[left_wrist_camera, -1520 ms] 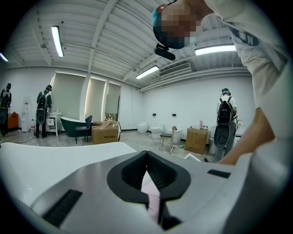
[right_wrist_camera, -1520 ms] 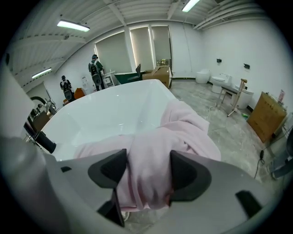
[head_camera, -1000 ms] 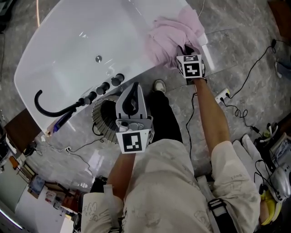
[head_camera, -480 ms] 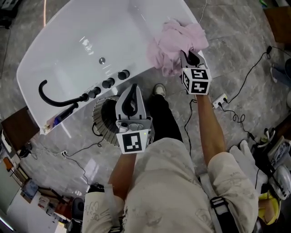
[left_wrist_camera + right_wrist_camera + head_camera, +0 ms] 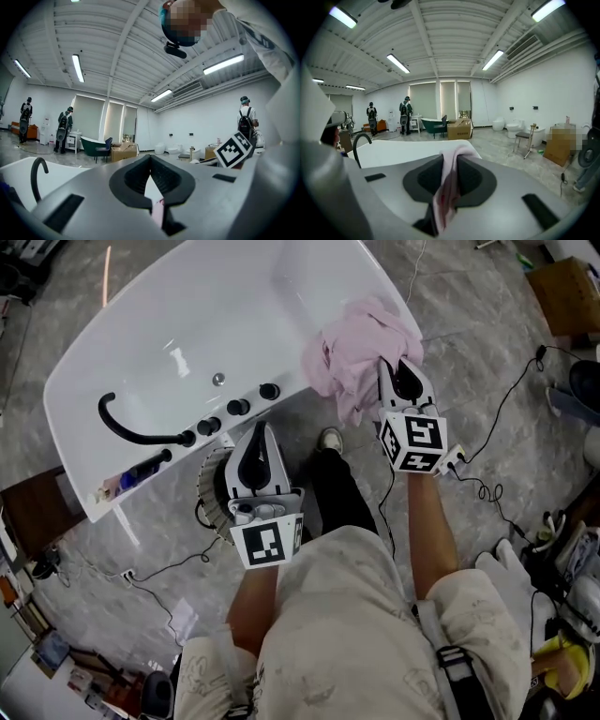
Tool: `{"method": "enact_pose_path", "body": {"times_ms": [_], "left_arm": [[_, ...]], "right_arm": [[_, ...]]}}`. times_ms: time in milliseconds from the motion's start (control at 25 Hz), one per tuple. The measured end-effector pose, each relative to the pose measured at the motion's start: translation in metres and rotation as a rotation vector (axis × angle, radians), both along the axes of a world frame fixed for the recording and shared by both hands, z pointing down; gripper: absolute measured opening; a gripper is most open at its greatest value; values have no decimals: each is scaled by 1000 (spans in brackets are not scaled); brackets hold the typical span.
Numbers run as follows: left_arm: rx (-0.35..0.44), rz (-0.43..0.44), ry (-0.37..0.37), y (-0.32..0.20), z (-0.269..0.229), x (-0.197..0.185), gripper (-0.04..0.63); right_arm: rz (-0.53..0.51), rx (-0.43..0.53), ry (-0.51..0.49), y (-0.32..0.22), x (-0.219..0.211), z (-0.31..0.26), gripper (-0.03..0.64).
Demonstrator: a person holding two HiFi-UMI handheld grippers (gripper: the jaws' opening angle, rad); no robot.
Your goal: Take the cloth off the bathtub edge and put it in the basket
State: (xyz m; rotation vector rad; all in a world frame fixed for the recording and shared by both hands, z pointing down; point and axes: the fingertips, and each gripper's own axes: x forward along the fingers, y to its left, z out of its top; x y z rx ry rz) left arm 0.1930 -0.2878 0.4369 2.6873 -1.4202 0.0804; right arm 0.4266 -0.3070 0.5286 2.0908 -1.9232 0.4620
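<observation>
My right gripper [image 5: 401,382] is clamped on the pink cloth [image 5: 361,348], with a fold running up between its jaws and pinched tight. The rest of the cloth bunches at 11 o'clock from the tips, over the corner of the white bathtub [image 5: 187,324]. I cannot tell whether it touches the rim. My left gripper [image 5: 260,432] has its jaws pressed together on nothing. Under it, at 8 o'clock from the right gripper, the ribbed basket [image 5: 206,488] stands on the floor just beside the tub.
</observation>
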Motion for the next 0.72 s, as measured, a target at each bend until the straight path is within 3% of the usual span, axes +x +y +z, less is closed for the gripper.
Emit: {"method": "enact_pose_path", "body": {"times_ms": [360, 720], "left_arm": [[75, -20, 7, 37, -45, -52, 3], [93, -60, 59, 92, -87, -117, 3]], "right_arm": [[27, 185, 40, 63, -48, -98, 48], [0, 327, 66, 117, -111, -168, 48]]}}
